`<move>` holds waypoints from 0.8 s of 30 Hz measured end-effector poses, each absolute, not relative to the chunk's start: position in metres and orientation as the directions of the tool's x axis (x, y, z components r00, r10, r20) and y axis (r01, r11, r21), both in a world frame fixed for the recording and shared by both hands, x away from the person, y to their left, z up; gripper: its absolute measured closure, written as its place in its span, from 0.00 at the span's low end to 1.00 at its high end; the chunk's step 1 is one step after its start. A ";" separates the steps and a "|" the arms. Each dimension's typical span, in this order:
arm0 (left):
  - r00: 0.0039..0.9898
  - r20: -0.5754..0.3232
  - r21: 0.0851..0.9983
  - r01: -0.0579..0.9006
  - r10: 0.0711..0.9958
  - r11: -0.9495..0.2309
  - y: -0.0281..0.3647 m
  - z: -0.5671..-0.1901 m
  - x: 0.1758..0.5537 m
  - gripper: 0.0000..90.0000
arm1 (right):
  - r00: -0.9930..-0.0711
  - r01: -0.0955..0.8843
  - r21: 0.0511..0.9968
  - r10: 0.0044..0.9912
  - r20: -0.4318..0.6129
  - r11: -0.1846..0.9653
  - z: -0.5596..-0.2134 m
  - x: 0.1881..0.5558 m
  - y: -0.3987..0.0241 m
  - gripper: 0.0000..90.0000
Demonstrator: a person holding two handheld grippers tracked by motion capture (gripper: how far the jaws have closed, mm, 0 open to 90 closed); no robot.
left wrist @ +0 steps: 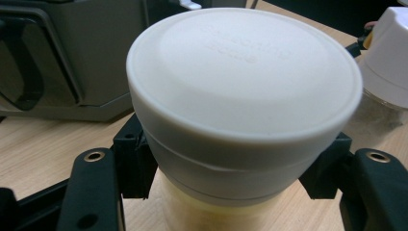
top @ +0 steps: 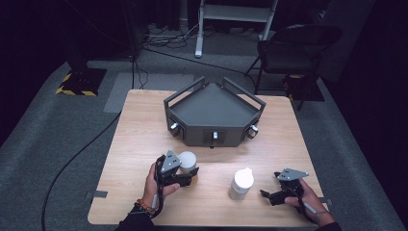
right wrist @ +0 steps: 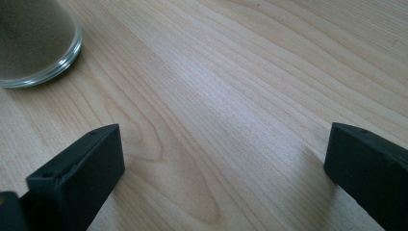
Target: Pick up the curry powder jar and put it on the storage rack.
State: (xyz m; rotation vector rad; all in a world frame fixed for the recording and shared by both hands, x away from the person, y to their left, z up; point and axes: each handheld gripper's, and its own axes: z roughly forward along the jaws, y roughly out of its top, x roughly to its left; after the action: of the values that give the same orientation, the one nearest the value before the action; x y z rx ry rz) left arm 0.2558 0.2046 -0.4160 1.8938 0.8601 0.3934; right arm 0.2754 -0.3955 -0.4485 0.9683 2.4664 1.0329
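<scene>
A jar with a wide white lid (top: 187,161) stands on the wooden table (top: 144,139) left of centre; in the left gripper view its lid (left wrist: 245,77) looms large over a yellowish body. My left gripper (top: 185,179) is shut on this jar, with the black pads (left wrist: 132,154) pressed on both sides just under the lid. A second jar with a white cap (top: 241,183) stands to the right; its glass base (right wrist: 33,43) holds a brownish powder. My right gripper (top: 267,195) rests low over the table right of that jar, jaws wide apart with nothing between them.
A dark grey angular tray with raised rails (top: 214,108) sits at the table's far middle, seen close behind the jar as a grey wall (left wrist: 72,57). A folding chair (top: 293,50) and a stand are on the floor beyond. Bare wood (right wrist: 231,96) lies under the right gripper.
</scene>
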 end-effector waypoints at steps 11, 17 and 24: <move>0.676 -0.079 0.890 0.378 0.732 -0.253 0.200 -0.404 0.258 0.39 | -0.729 0.471 0.716 0.684 -0.013 0.516 -0.448 0.275 -0.396 0.00; 0.665 -0.079 0.893 0.378 0.743 -0.244 0.196 -0.394 0.262 0.39 | -0.729 0.471 0.716 0.684 -0.012 0.515 -0.449 0.275 -0.396 0.00; 0.662 -0.082 0.897 0.375 0.745 -0.235 0.191 -0.383 0.270 0.39 | -0.730 0.471 0.716 0.684 -0.013 0.516 -0.449 0.275 -0.396 0.00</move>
State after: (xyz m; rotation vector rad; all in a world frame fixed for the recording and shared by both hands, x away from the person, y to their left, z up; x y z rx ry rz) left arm 0.2699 0.1907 -0.3828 1.8479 0.8879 0.4499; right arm 0.2752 -0.3958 -0.4486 0.9675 2.4665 1.0329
